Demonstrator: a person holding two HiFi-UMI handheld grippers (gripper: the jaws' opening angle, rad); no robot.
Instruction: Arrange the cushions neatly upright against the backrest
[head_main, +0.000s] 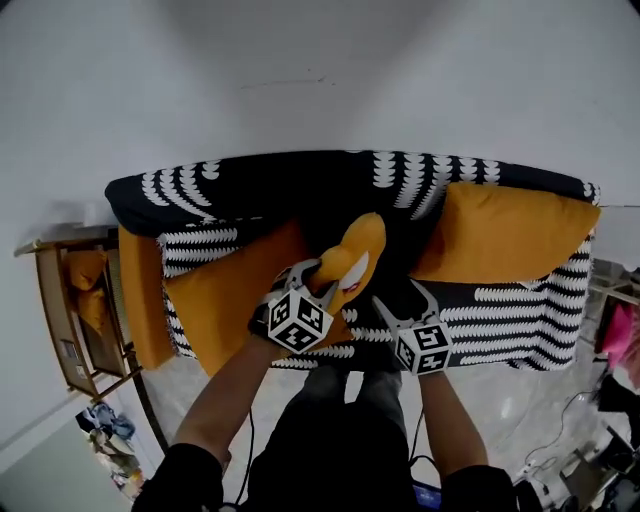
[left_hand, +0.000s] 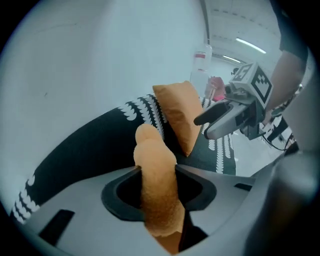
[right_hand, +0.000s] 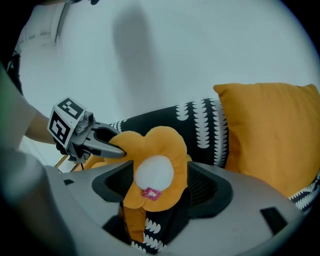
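On the black-and-white sofa (head_main: 540, 340) I see orange cushions. My left gripper (head_main: 325, 285) has its fingers squeezed tight on the edge of the flower cushion (head_main: 355, 255), the one with a white middle. It holds that cushion up over the seat (head_main: 490, 298), in front of the backrest (head_main: 300, 185), near the middle of the sofa. My right gripper (head_main: 405, 300) is just beside it, with its fingers wide apart. The flower cushion shows between them, but I cannot see them pressing on it. A big square cushion (head_main: 510, 235) leans on the backrest at the right end. Another square cushion (head_main: 225, 300) lies flat on the seat at the left end, not standing up.
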